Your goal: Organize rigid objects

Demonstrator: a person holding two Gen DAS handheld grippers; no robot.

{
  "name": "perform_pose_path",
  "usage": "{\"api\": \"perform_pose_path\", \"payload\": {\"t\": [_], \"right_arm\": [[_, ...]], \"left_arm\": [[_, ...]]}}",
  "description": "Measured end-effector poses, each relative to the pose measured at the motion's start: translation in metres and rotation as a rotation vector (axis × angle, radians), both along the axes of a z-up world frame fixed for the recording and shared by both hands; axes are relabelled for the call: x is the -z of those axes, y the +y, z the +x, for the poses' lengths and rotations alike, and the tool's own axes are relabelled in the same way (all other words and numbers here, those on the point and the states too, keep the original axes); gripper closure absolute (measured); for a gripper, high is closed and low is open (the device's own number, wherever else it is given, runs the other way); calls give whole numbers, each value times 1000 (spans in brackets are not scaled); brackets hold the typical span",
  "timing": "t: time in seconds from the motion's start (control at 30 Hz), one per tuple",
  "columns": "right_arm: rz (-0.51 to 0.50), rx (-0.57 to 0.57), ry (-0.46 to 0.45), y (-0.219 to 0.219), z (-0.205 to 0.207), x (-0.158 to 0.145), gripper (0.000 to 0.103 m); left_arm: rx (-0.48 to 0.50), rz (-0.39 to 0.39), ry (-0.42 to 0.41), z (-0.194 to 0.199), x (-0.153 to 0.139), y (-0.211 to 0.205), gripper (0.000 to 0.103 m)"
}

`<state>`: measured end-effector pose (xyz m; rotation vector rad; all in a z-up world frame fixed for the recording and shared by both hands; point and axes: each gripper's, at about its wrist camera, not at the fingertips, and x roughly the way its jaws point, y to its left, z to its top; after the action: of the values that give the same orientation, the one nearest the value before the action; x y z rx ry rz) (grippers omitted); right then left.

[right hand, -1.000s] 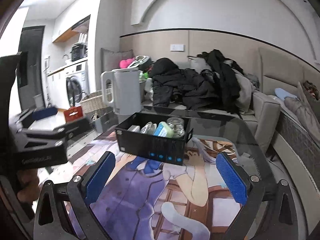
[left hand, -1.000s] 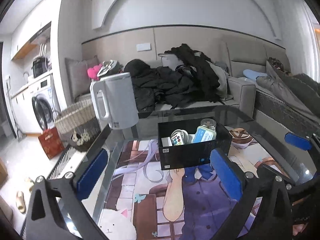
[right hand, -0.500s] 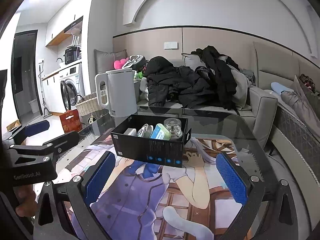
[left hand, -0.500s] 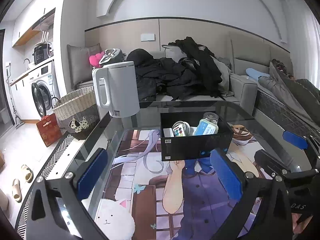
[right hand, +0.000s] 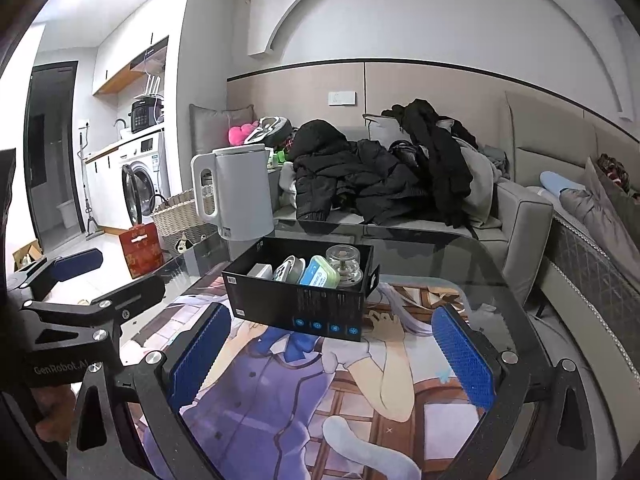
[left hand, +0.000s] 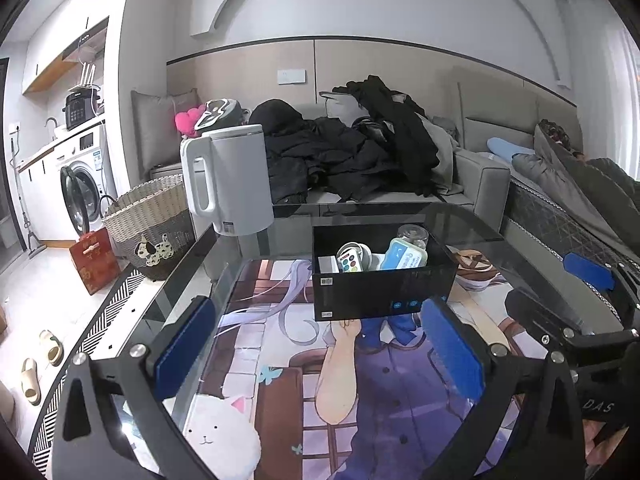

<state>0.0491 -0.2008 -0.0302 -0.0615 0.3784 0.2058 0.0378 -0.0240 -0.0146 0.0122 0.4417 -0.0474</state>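
Observation:
A black open box (left hand: 384, 288) (right hand: 296, 300) stands on the glass table over a printed mat. Inside it are a small white block (left hand: 327, 264), a round paint palette tin (left hand: 349, 260), a blue-lidded case (left hand: 404, 254) (right hand: 318, 278) and a clear glass jar (left hand: 412, 236) (right hand: 343, 262). My left gripper (left hand: 318, 344) is open, held back from the box with nothing between its blue pads. My right gripper (right hand: 330, 354) is also open and empty, short of the box's front. Each gripper shows at the edge of the other's view.
A white electric kettle (left hand: 226, 178) (right hand: 234, 192) stands at the table's far left corner. Behind the table is a grey sofa (right hand: 520, 216) piled with dark clothes. A wicker basket (left hand: 150, 216) and a red bag (left hand: 94, 260) sit on the floor at left.
Both grippers have drawn back and risen a little from the box, and the views have levelled. Both stay open and empty. The box has not moved.

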Motion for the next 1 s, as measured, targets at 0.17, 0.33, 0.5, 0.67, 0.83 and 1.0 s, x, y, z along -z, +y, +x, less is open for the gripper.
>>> {"api": "perform_pose_path", "payload": {"t": [0.17, 0.33, 0.5, 0.67, 0.83, 1.0], "right_arm": [[12, 0, 7, -1, -2, 1, 1], [8, 0, 1, 1, -5, 1, 1], [11, 7, -13, 0, -6, -2, 1], [11, 11, -4, 0, -4, -1, 1], [13, 10, -7, -1, -4, -1, 1], [14, 7, 0, -1, -2, 1, 1]], "left_arm": [[4, -5, -1, -3, -1, -1, 0], [5, -1, -1, -4, -2, -1, 0], [-3, 1, -12, -4, -3, 0, 0], [-5, -7, -7, -3, -3, -1, 0], [-4, -10, -3, -3, -3, -1, 0], [1, -9, 0, -5, -3, -2, 0]]}}
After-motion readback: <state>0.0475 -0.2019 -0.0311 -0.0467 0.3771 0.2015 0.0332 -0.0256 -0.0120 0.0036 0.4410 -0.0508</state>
